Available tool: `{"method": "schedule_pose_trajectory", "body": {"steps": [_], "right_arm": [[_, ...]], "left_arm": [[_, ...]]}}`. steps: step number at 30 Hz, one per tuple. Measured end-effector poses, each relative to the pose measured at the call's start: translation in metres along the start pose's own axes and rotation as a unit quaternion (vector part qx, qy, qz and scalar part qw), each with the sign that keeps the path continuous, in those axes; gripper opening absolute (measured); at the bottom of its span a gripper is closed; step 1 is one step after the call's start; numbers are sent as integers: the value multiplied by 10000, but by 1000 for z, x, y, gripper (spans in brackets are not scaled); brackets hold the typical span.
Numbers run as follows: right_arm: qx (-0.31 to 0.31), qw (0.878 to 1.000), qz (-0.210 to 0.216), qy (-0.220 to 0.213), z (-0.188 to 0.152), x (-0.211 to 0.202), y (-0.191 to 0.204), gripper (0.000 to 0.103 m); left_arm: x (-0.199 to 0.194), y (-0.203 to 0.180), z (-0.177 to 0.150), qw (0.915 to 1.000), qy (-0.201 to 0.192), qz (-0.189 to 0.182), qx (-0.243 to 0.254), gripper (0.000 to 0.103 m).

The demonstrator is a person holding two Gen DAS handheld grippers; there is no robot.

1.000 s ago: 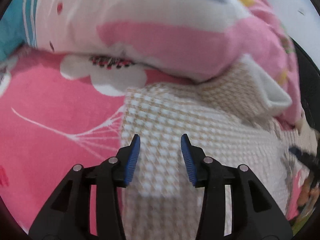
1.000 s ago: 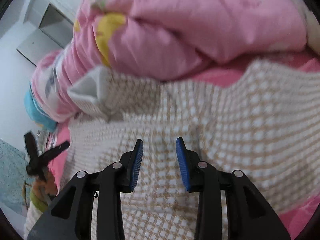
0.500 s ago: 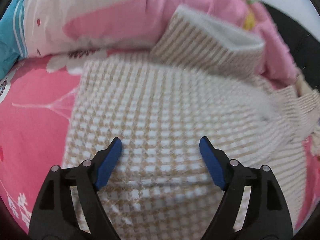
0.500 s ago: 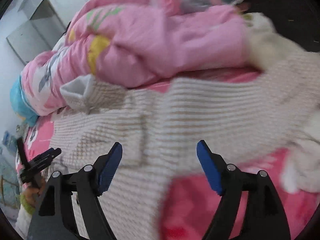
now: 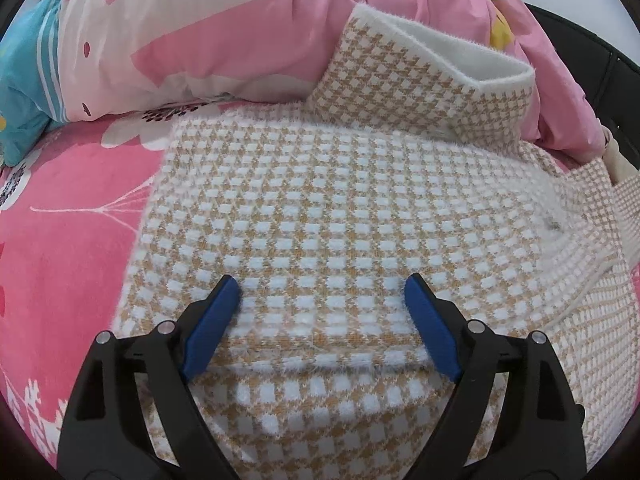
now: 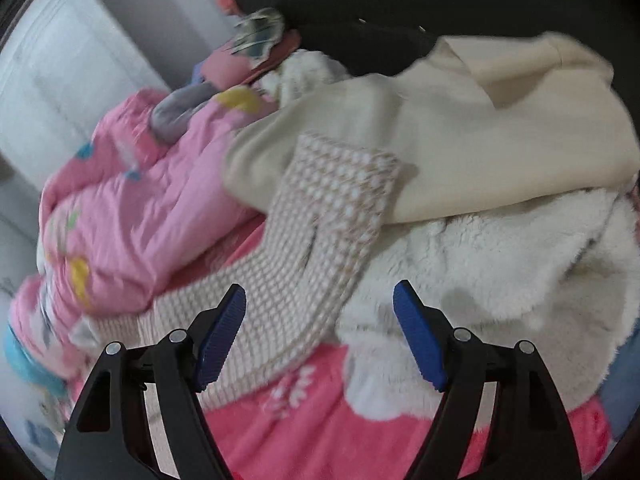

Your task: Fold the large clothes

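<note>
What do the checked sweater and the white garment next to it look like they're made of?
Checked sweater: looks like soft fuzzy knit, tan and white; fine hairs stand off its cuff and edges. White garment: seems to be fleece or sherpa pile with a matte, shaggy, clumped surface, though the right wrist view is blurred.

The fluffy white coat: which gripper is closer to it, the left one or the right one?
Right. The right gripper hangs open just in front of the fluffy white coat. The left gripper is open over the checked sweater, and the coat is not in its view.
</note>
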State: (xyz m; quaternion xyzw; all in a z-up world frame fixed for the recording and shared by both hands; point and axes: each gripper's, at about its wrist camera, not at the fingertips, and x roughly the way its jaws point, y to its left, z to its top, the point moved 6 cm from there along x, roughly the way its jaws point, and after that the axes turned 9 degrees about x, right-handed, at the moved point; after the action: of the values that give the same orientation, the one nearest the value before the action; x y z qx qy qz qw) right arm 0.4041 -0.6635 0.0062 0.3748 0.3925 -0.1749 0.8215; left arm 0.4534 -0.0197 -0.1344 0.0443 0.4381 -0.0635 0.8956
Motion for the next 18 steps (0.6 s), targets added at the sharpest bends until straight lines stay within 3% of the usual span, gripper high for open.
{"method": "schedule_pose_trajectory", "body": {"steps": [4, 11, 12, 13, 15, 18], "right_arm": [[240, 9997, 72, -28, 12, 29, 3, 64], [657, 9969, -424, -64, 22, 75, -14, 49], [679, 9967, -438, -86, 21, 79, -15, 42], [676, 9967, -427, -112, 21, 80, -16, 34], [594, 9973, -344, -274, 18, 75, -12, 27], [241, 9984, -177, -477, 11, 56, 7, 23]], "left_arm": [[1, 1, 0, 10000, -14, 8, 1, 82], [1, 2, 0, 10000, -21, 2, -3, 82], [1, 3, 0, 10000, -23, 5, -2, 82], [1, 3, 0, 10000, -26, 10, 1, 82], [1, 3, 0, 10000, -25, 7, 1, 82], [0, 3, 0, 10000, -27, 10, 7, 82]]}}
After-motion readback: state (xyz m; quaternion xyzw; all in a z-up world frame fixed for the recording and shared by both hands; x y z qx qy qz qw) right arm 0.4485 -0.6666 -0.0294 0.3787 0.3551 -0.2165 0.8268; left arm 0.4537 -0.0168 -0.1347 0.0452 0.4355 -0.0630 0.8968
